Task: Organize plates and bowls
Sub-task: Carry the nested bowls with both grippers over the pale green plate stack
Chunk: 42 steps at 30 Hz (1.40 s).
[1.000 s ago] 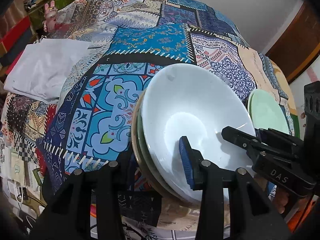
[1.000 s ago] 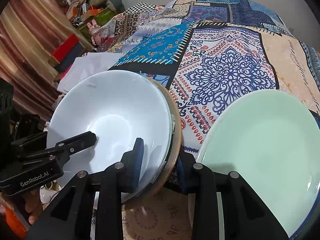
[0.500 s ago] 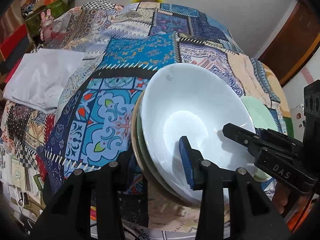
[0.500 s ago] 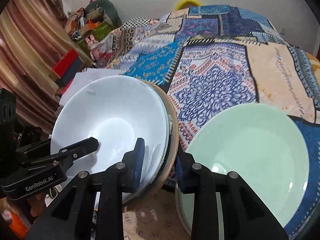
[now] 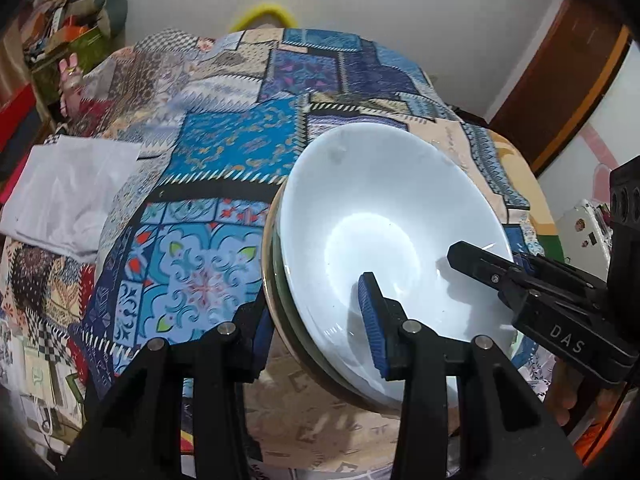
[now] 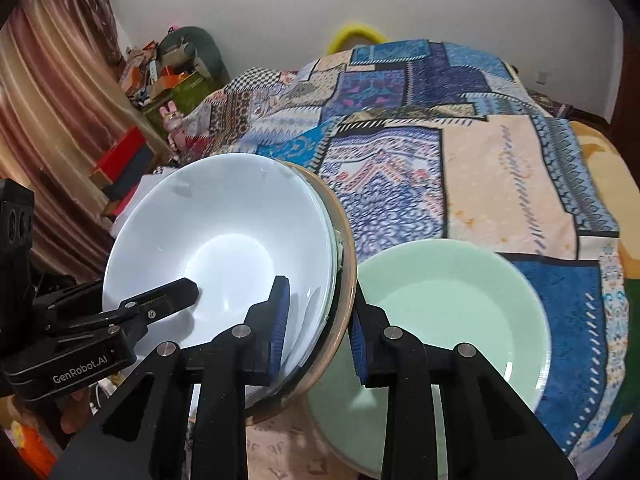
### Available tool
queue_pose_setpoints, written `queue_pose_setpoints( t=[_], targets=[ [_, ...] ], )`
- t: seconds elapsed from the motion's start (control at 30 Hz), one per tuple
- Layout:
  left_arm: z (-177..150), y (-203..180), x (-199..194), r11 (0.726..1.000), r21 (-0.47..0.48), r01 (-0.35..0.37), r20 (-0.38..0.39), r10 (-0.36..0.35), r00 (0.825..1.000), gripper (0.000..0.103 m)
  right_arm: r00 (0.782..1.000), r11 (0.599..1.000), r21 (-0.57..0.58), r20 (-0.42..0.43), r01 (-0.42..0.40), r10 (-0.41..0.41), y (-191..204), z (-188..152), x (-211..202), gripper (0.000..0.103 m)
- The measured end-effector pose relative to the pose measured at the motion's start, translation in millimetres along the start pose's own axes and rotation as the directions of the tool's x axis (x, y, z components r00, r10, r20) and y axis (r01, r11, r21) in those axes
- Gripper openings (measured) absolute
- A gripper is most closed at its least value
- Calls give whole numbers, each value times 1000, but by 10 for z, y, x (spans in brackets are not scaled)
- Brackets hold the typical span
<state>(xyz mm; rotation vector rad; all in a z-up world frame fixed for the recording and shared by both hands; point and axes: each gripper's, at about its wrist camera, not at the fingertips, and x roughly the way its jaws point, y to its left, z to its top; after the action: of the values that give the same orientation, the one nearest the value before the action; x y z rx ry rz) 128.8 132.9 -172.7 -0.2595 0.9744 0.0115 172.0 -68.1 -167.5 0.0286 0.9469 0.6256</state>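
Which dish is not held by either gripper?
The mint green plate lying alone on the patchwork cloth; the left gripper and right gripper both clamp the white-topped stack.

- You can read "DAS" in pale capitals on the black body of the right gripper (image 5: 496, 276), where it reaches in from the right over the white bowl (image 5: 384, 240) in your left wrist view.
- You can read "GenRobot.AI" in pale letters on the black body of the left gripper (image 6: 168, 300), low at the left of the white bowl (image 6: 224, 240) in your right wrist view.
- Faint printed marks run across the beige cloth (image 6: 276, 444) below the white bowl, but you cannot make them out as words.
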Motion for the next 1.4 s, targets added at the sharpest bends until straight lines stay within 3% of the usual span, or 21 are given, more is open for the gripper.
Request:
queue_pose_setpoints(
  t=[0.8, 1.4],
  targets=[
    [69, -833, 199, 992, 106, 69, -26, -66, 997, 40, 997, 993, 96, 25, 64, -67, -631, -171, -379, 25],
    [8, -1099, 627, 988, 130, 87, -113, -72, 991, 40, 996, 984, 158, -40, 85, -80, -992, -341, -233, 25]
  ],
)
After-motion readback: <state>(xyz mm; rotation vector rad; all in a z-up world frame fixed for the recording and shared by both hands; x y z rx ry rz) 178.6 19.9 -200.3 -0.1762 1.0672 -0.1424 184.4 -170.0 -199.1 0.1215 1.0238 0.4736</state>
